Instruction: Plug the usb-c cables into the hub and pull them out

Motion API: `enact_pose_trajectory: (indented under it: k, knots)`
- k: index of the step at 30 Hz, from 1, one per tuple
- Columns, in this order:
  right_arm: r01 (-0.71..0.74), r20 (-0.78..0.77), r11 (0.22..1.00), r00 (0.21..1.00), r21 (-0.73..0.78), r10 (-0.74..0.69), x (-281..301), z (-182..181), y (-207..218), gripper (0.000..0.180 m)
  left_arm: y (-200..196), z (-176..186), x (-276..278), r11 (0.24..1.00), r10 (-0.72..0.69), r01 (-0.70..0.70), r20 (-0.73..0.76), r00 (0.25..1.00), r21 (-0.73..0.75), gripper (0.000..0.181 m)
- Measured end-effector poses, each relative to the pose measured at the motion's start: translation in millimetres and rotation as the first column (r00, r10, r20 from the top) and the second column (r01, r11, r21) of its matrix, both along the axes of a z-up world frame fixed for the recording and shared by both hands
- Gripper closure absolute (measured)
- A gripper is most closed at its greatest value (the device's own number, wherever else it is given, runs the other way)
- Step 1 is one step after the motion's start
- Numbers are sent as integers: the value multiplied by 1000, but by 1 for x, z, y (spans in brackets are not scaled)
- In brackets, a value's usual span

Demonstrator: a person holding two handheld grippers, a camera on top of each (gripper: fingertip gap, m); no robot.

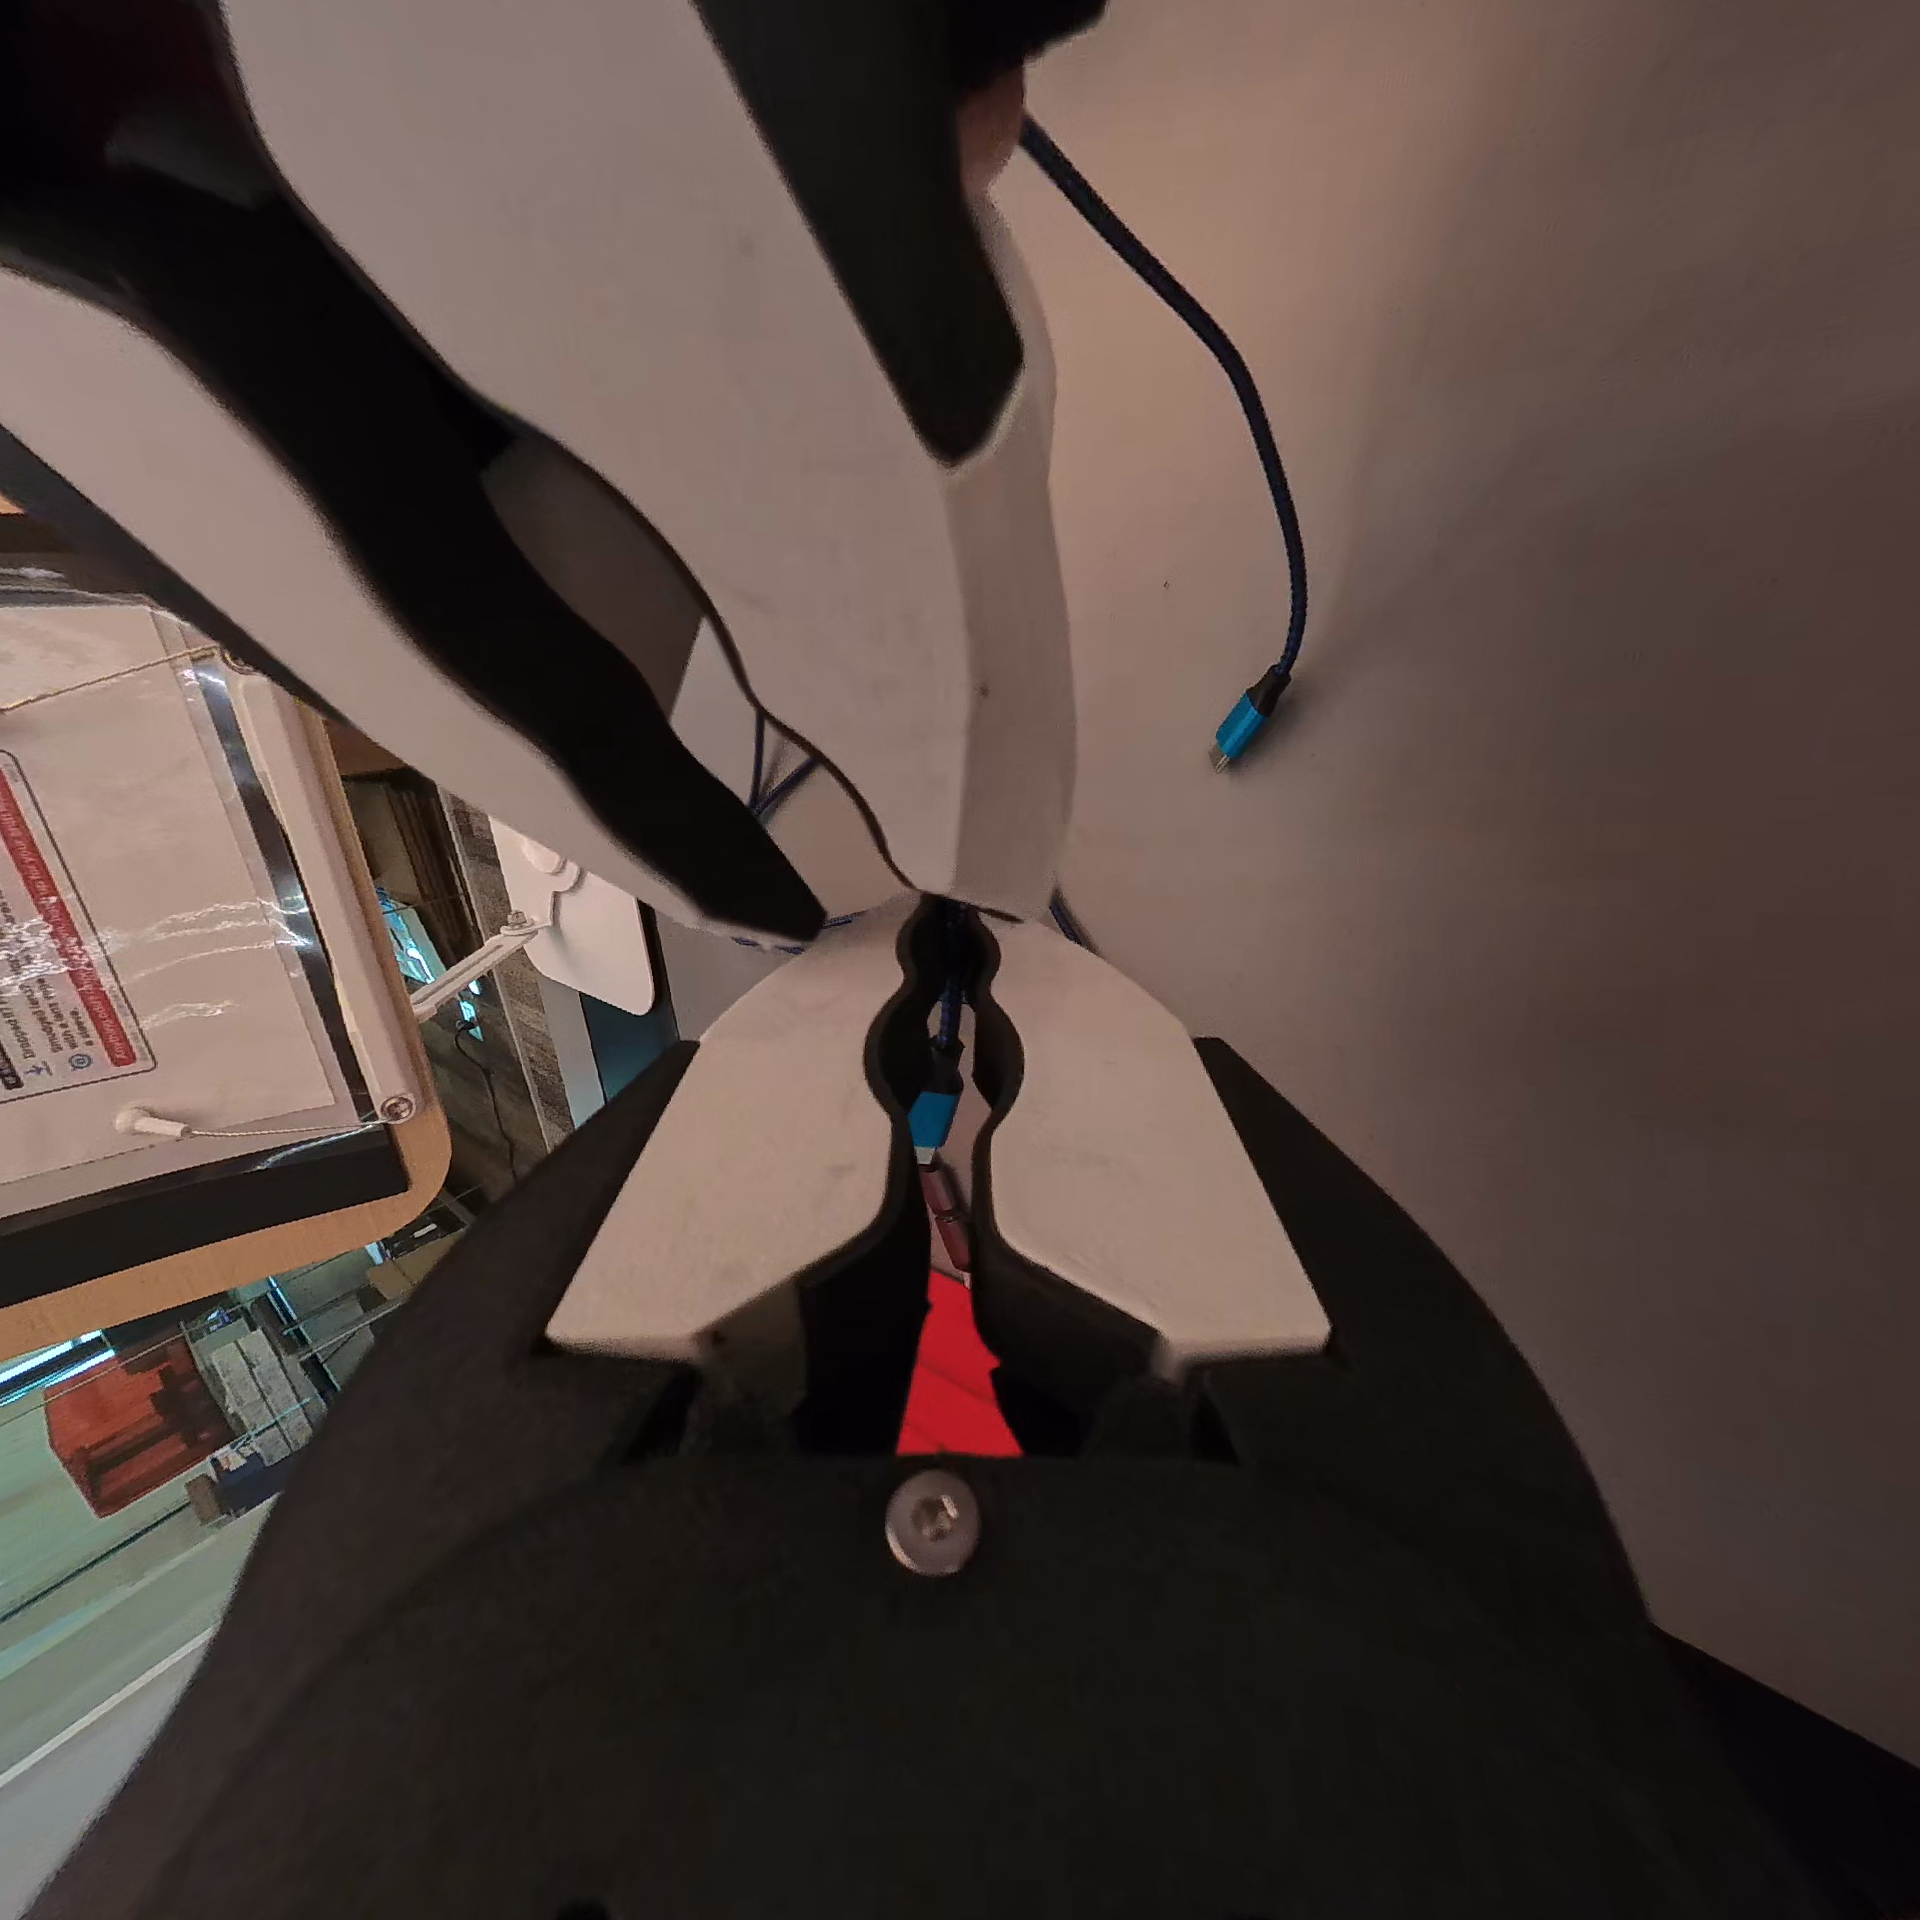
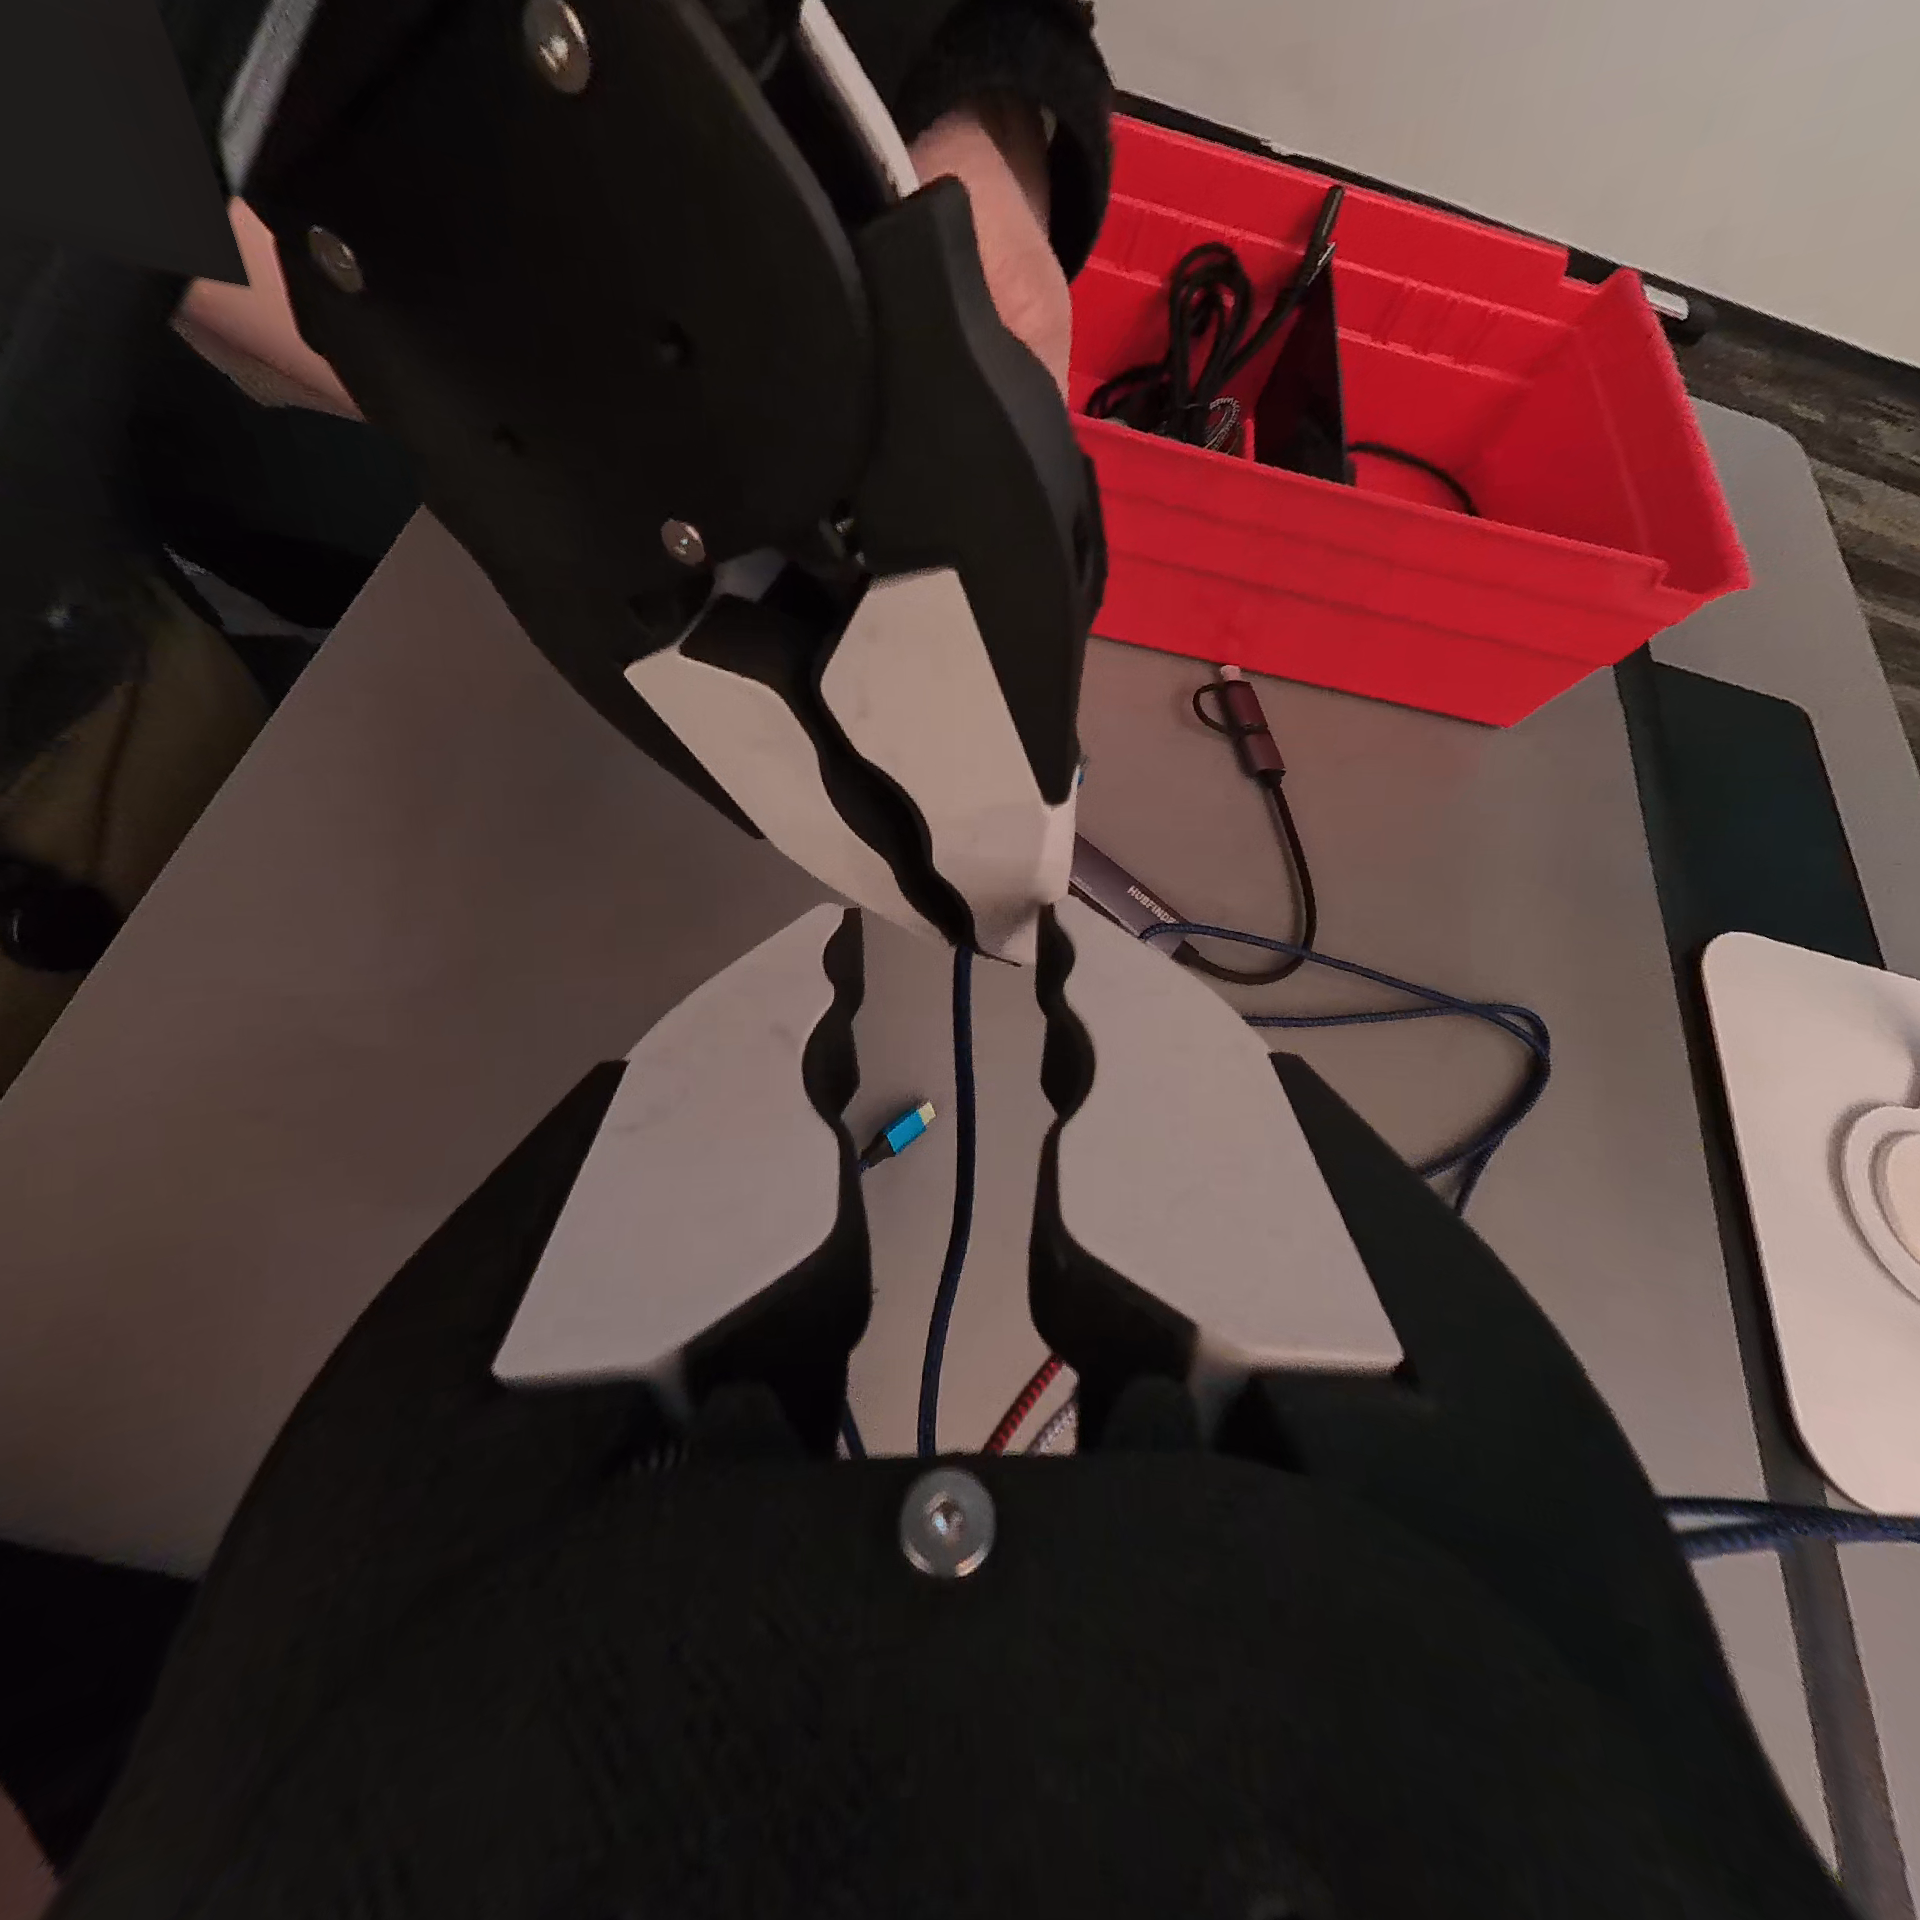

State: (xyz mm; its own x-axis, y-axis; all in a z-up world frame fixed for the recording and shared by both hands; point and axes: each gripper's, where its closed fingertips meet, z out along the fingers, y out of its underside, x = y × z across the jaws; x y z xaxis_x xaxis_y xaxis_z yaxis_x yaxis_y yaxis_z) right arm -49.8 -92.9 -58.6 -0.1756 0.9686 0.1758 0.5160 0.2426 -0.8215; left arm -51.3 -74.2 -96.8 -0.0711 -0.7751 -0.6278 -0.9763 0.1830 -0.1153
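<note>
Grey tabletop carries one red bin, one hub, two blue cables. Left gripper pinches one blue cable, tilted downward; right gripper gapes around it.

From my seat, the slim grey metal hub is mostly hidden behind the left gripper's white fingertips, so I can't see its ports.

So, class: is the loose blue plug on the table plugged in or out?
Out: the blue plug lies on the bare table, its tip free, apart from the hub.
</note>
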Motion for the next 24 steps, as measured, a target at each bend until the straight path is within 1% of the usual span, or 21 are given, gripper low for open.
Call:
enact_pose_trajectory:
  k: [5, 11, 14, 15, 19, 24]
  knots:
    - [9, 4, 1000, 1000, -10, -9, -3, -3, 2, 150, 0, -1, -1, 999, 16, -15, 12, 1000, -30, 179]
    - [27, 0, 1000, 1000, -2, -27, -4, -4, 7, 151, -2, 0, 1, 1000, -4, 4, 16, 1000, -26, 179]
    - [31, 17, 999, 999, 10, -31, -3, -7, 9, 164, -3, -1, 2, 999, -8, 9, 16, 1000, -34, 179]
    - [30, 20, 999, 999, 11, -30, -3, -7, 9, 165, -3, -1, 2, 999, -9, 9, 16, 1000, -34, 178]
    - [26, 29, 1000, 999, -14, -26, -2, -9, 8, 166, -4, -1, 3, 999, -12, 13, 18, 1000, -44, 178]
    - [39, 50, 999, 998, -11, -38, -3, -9, 10, 169, -3, -1, 1, 998, -5, 7, 31, 1000, -60, 178]
